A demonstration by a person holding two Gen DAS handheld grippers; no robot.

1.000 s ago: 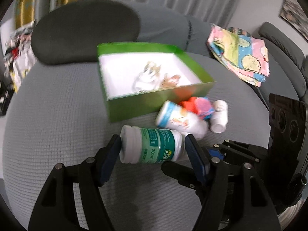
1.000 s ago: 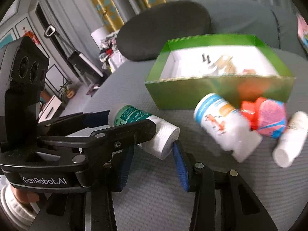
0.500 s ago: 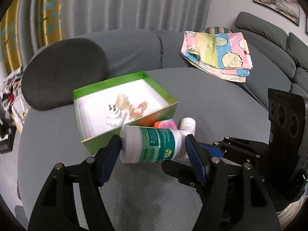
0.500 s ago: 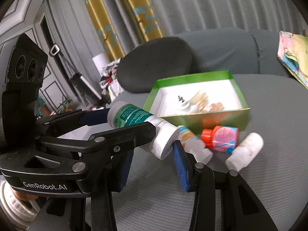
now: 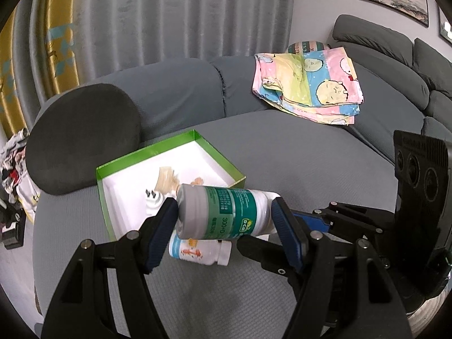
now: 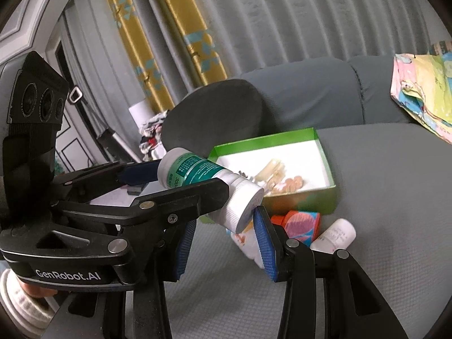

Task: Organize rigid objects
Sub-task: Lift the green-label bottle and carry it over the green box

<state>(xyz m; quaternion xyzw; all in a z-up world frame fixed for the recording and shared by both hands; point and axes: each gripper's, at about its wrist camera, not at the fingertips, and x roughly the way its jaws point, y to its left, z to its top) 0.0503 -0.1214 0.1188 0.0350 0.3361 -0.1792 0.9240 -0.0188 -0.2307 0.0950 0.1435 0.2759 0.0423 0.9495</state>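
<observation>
The left gripper [image 5: 224, 220] is held level above the sofa seat, its two blue-padded fingers [image 5: 161, 233] pressed against the two ends of a green-labelled pill bottle [image 5: 226, 212] lying crosswise between them. The right gripper [image 6: 223, 243] sits just beside it on the cap side, its jaws parted with nothing between them and one pad [image 6: 264, 244] just below the cap. At the left gripper's handle, a bit of the person's hand in a white cuff [image 6: 17, 296] shows.

Evenly lit by soft, dim daylight filtering through the curtains [image 6: 282, 28] beyond the grippers. Strong fisheye bending and black vignette at every edge. Slightly blurred, washed-out in the right wrist view; sharper, with faint shadows, in the left.
</observation>
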